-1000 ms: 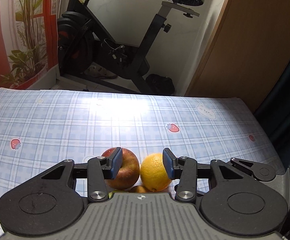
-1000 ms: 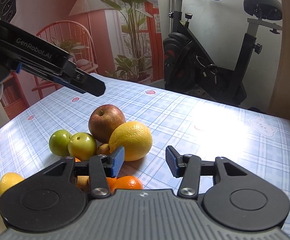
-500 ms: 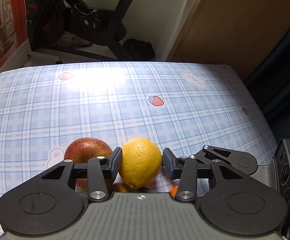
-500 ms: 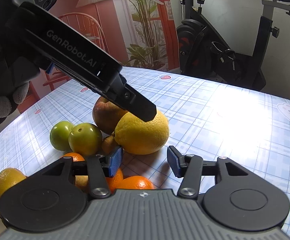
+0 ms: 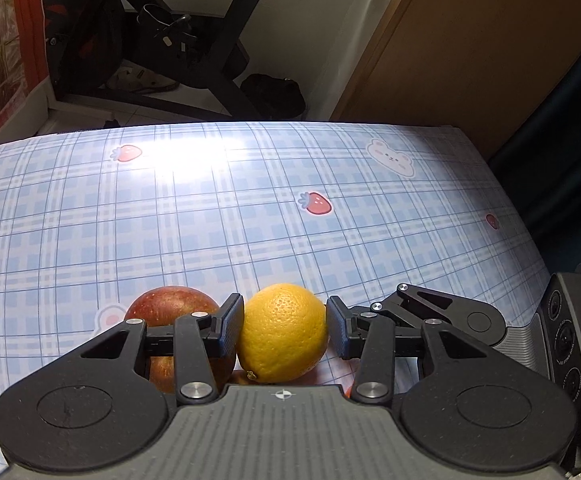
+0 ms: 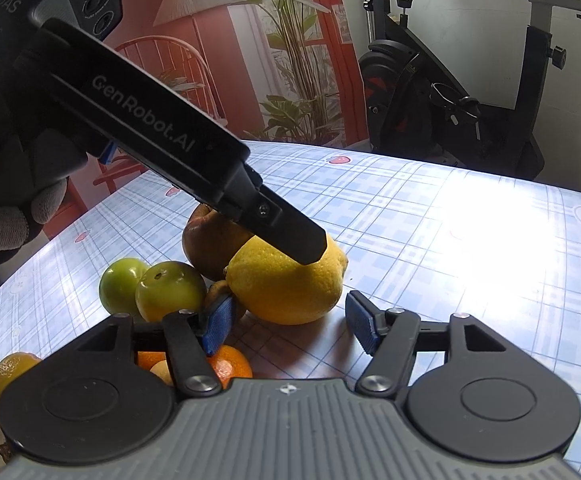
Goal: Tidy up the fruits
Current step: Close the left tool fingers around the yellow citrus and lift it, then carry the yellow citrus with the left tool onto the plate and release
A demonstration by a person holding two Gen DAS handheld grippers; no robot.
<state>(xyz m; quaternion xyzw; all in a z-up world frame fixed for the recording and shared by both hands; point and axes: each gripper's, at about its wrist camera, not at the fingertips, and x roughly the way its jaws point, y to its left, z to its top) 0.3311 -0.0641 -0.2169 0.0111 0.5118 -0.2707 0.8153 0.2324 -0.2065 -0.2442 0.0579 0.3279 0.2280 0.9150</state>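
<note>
Left wrist view, from the left: a red, round apple (image 5: 170,308) sits on the blue plaid tabletop (image 5: 250,220), partly hidden behind the left finger of the left hand-held gripper (image 5: 284,322). Just beside the apple, a large yellow, dimpled lemon (image 5: 284,332) lies between the two pads, which are apart and bracket it closely; the left pad looks to touch the peel, though a firm squeeze cannot be told. To the right, the right hand-held gripper (image 6: 290,316) enters from the edge. In the right wrist view, a small yellow citrus (image 6: 10,368) lies at the far left, then two green round fruits (image 6: 170,292) side by side, with small orange mandarins (image 6: 230,364) in front of them, then the apple touching the lemon behind. The right hand-held gripper's blue pads are spread wide and empty, just short of the lemon.
</note>
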